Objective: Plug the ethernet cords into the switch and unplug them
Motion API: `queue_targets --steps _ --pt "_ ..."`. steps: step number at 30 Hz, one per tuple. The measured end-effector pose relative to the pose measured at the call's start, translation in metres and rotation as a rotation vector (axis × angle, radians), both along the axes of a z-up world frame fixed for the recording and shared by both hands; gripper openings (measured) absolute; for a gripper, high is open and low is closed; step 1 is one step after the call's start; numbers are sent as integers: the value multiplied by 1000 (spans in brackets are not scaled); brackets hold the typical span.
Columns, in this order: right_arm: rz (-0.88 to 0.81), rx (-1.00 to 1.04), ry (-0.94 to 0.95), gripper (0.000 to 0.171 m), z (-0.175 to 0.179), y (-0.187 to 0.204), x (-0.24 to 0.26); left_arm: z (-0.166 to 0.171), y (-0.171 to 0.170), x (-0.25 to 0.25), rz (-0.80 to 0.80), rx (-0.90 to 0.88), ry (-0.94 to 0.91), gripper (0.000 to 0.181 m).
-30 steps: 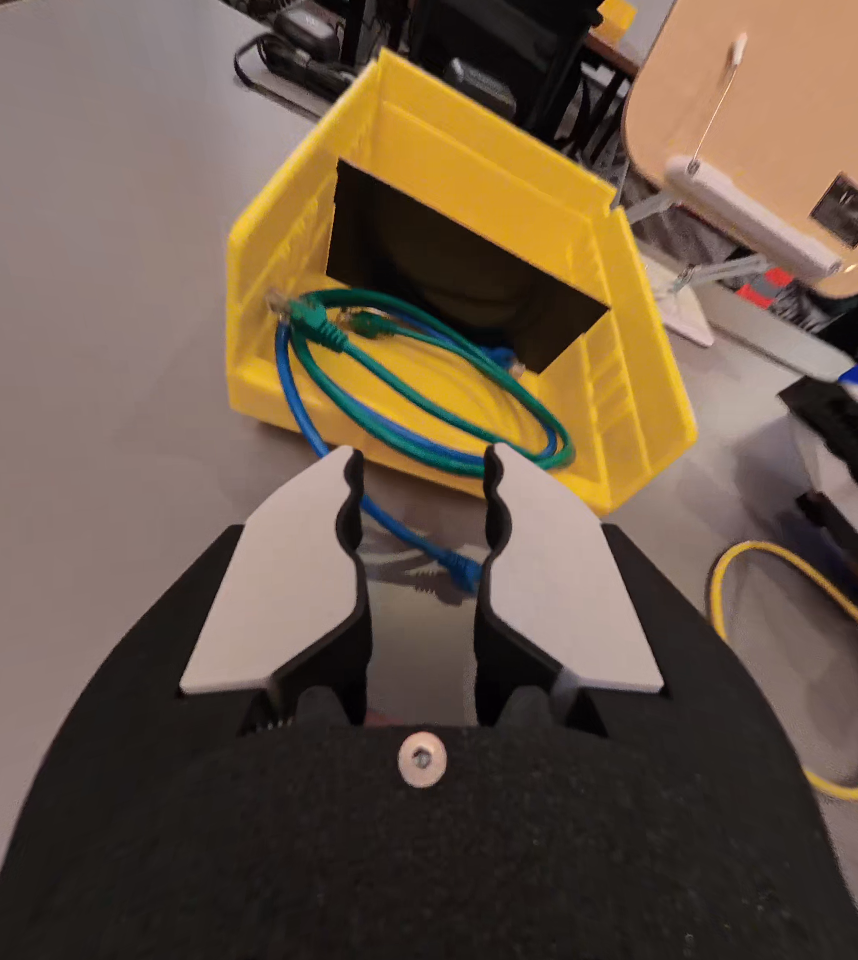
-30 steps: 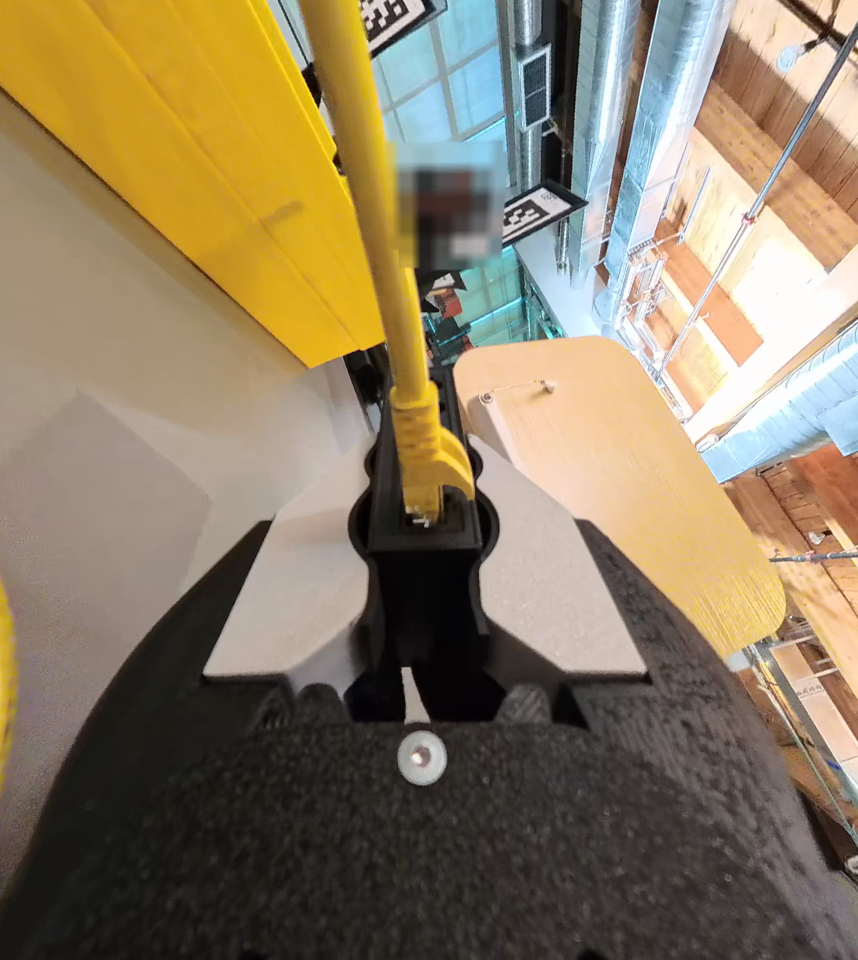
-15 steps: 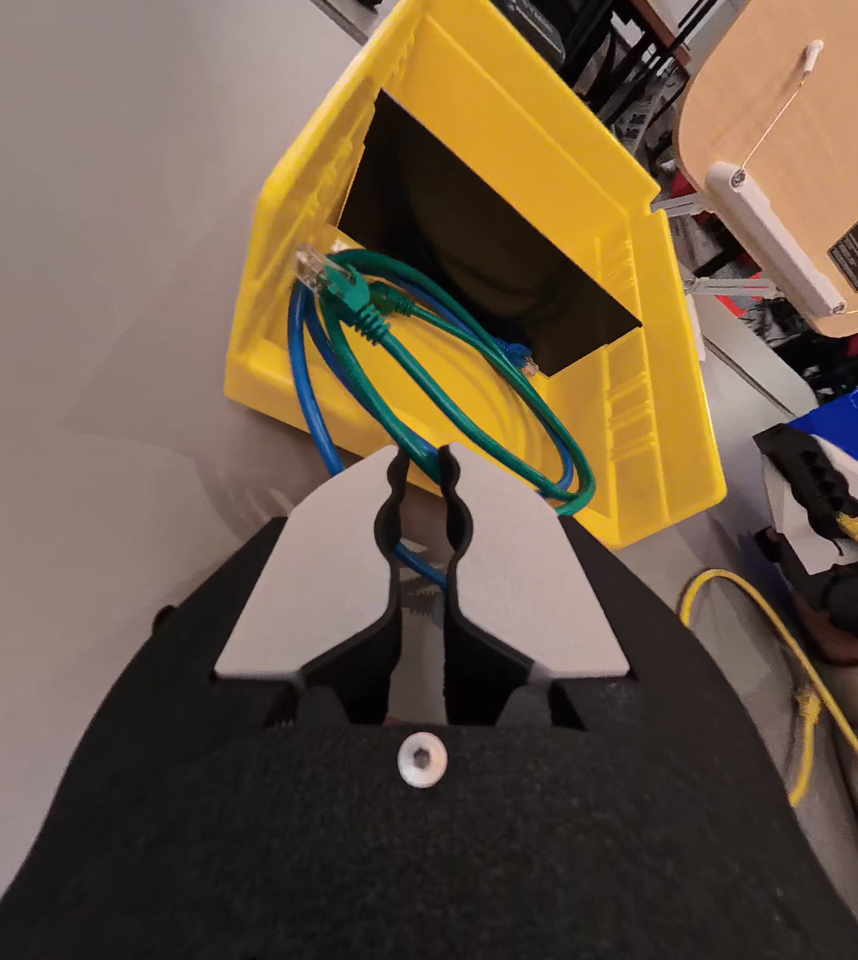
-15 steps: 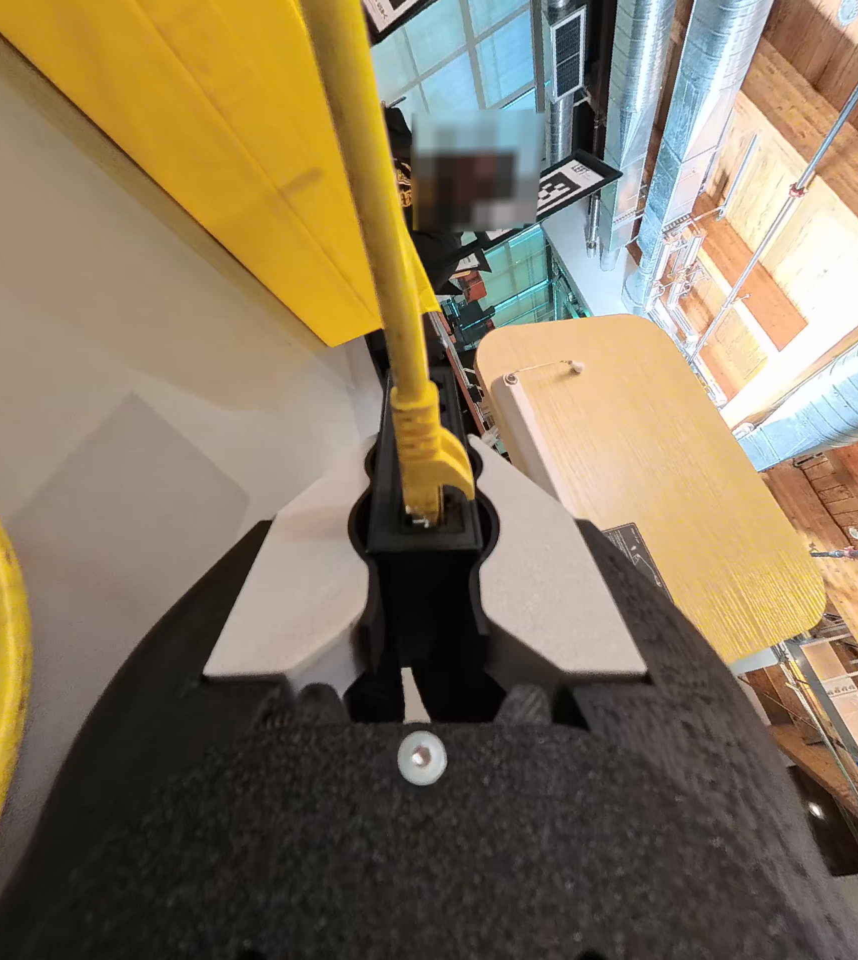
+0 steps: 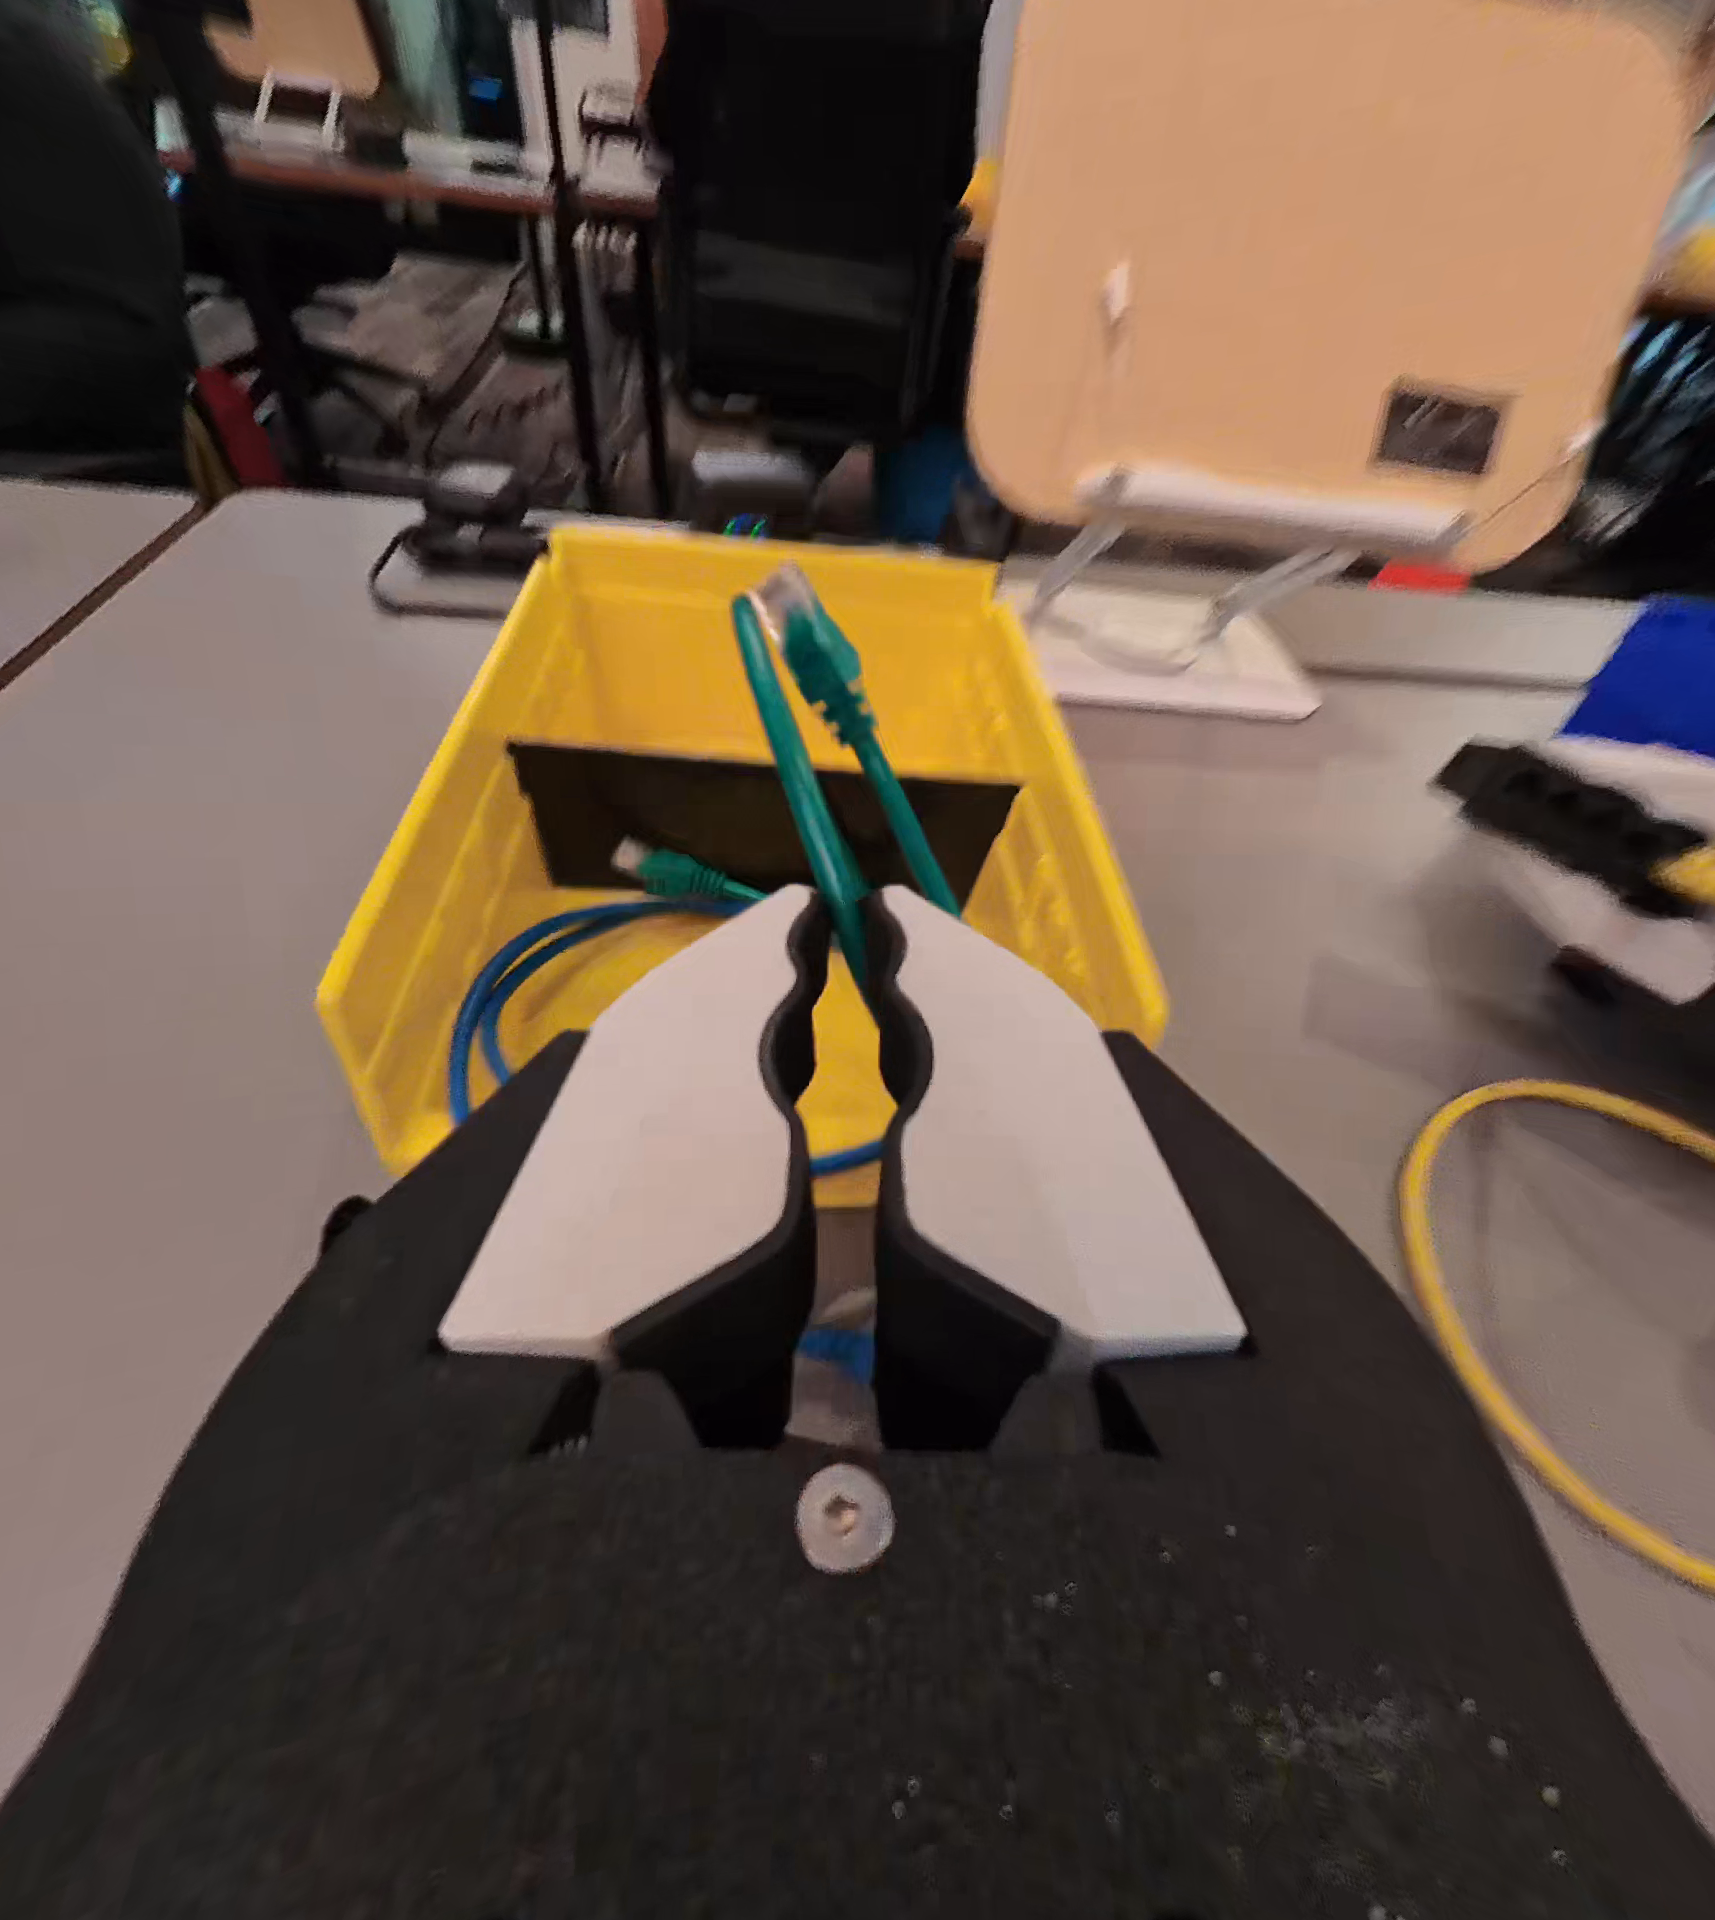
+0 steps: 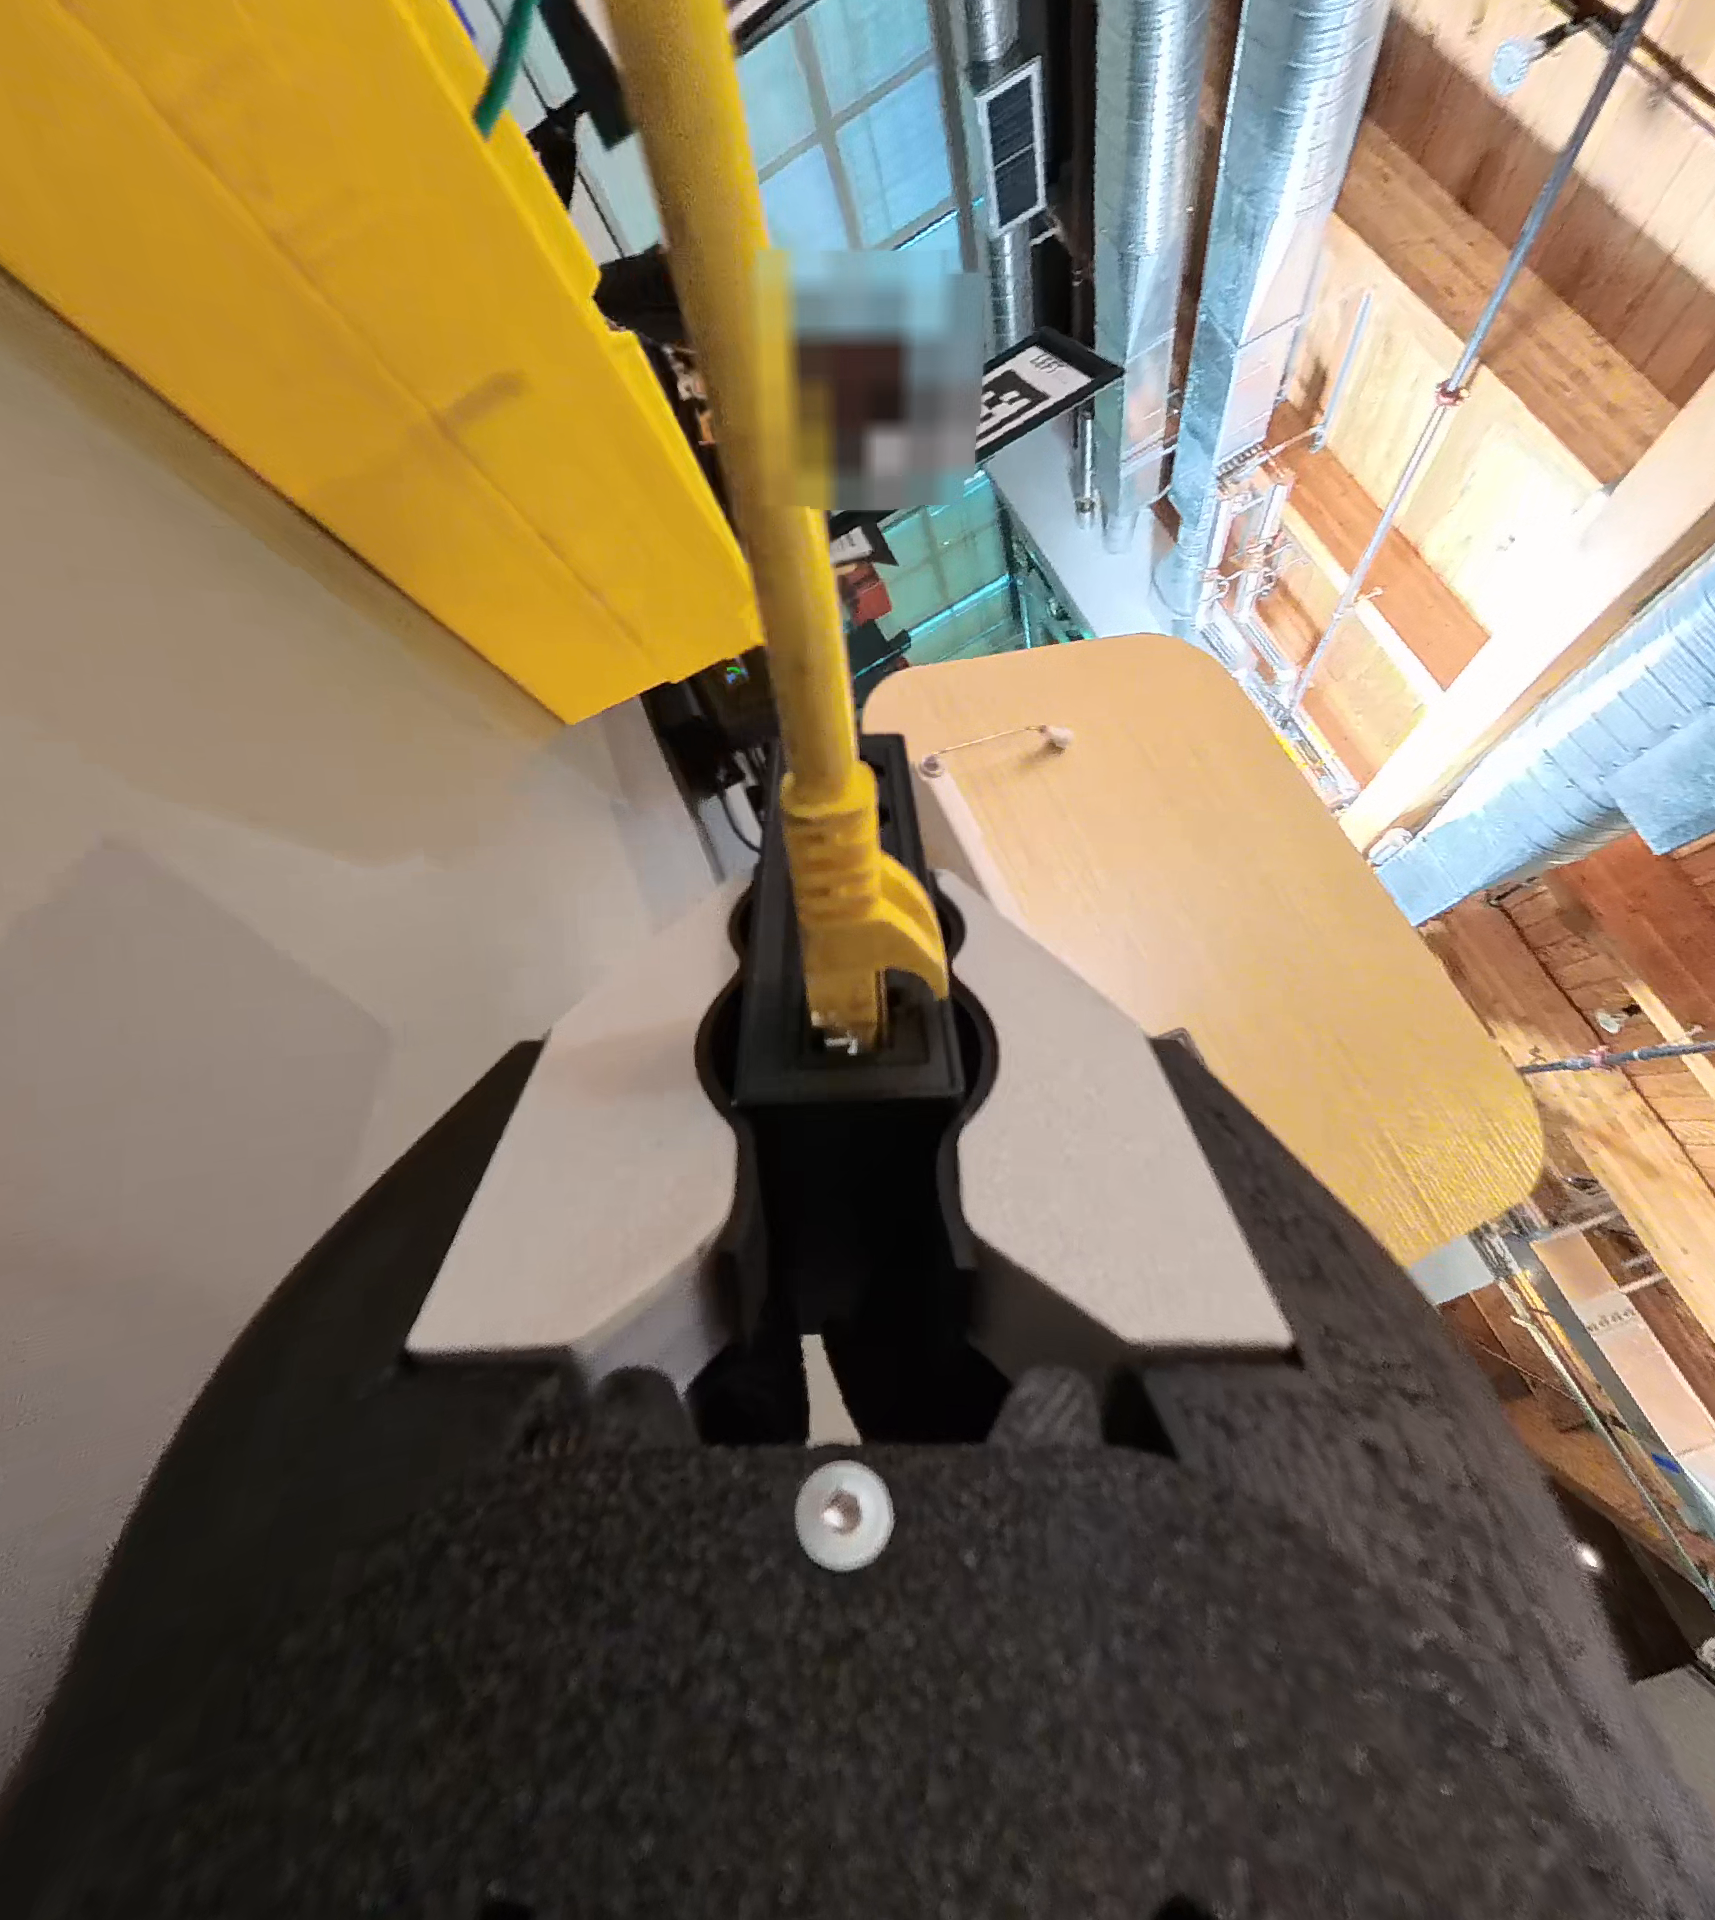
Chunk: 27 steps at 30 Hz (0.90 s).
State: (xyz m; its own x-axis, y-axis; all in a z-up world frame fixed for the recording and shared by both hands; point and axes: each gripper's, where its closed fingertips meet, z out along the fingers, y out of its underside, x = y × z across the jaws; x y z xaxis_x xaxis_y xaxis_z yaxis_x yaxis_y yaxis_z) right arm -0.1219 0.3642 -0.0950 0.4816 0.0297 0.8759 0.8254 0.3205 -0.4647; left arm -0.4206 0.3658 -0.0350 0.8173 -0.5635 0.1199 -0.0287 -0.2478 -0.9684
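Left tool (image 5: 845, 920) has closed on the green cord (image 5: 799, 769) and lifted it — half a second ago its jaws straddled the cords low at the bin's front lip; now a loop stands up above the bin (image 5: 614, 665) with its plug (image 5: 811, 634) at the top. Judged from this, a second cord is on its way to the switch (image 5: 1601, 831), off to the right on the counter (image 5: 157, 831). Right tool (image 6: 845, 987) is unchanged, clamped on the switch with the yellow cord (image 6: 837, 883) seated in the near port. The blue cord (image 5: 479, 1008) lies partly under the left tool. Motion blur hides the free ports — and whether the grip is firm.
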Motion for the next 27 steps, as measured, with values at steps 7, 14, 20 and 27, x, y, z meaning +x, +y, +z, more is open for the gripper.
queue_targets --steps 7,14,20,27 --pt "-24 8 58 27 6 0 10 101 -58 5 -220 188 -408 5" --pt "-38 22 147 27 16 -2 21 129 -108 13 -629 -113 -886 4" --pt "-45 24 187 27 19 -2 28 21 -106 81 -745 -609 -788 5" --pt "-39 30 171 28 19 -3 25 -91 -82 120 -666 -723 -223 5"
